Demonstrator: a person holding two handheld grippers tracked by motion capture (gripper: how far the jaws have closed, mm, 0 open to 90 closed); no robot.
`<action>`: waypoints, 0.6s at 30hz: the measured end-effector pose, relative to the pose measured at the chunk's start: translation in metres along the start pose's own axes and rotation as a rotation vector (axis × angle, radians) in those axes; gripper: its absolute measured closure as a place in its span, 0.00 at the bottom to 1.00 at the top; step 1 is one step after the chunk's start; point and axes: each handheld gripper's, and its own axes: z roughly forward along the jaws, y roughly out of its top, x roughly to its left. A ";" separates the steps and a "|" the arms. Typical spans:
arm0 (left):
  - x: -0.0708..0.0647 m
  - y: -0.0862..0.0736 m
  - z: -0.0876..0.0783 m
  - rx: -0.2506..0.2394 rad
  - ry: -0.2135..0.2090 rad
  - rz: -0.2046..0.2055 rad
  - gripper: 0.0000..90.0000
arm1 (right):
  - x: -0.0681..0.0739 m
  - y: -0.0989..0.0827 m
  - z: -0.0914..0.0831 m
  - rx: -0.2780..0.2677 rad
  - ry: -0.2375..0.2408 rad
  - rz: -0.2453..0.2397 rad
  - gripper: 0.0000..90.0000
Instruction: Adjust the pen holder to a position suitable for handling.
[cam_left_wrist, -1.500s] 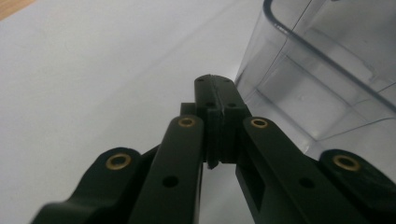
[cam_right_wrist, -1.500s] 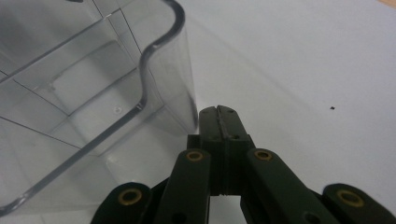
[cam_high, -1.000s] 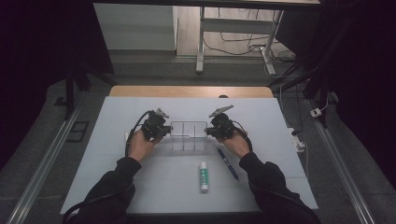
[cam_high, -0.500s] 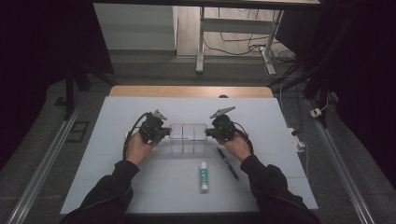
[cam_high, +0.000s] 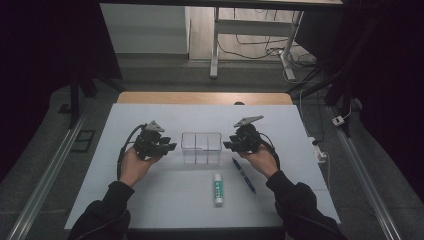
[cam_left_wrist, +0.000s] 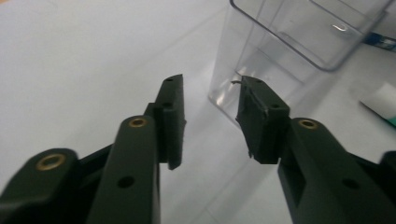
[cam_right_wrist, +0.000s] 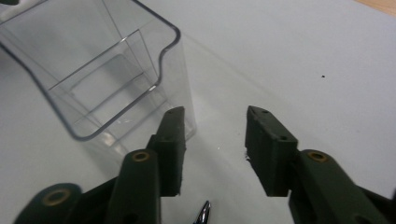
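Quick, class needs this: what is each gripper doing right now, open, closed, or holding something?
Left gripper: open, holding nothing; its fingers have just been opening beside the clear box.
Right gripper: open, holding nothing; fingers just opened too.

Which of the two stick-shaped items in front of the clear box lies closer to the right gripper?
The blue pen, lying just below the right gripper; the white-and-green tube lies farther left.

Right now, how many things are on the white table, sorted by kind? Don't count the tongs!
Clear plastic box with two compartments: 1
White glue stick with green label: 1
Blue pen: 1
Total: 3
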 end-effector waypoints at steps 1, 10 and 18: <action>-0.001 -0.002 -0.003 0.000 0.000 0.000 0.61 | 0.001 -0.001 -0.001 0.000 -0.001 -0.007 0.59; -0.016 -0.022 -0.029 -0.007 0.006 -0.002 0.43 | 0.010 -0.005 -0.012 -0.007 0.011 0.001 0.39; -0.030 -0.045 -0.060 -0.049 -0.009 -0.027 0.25 | 0.021 -0.012 -0.029 0.001 0.022 -0.031 0.21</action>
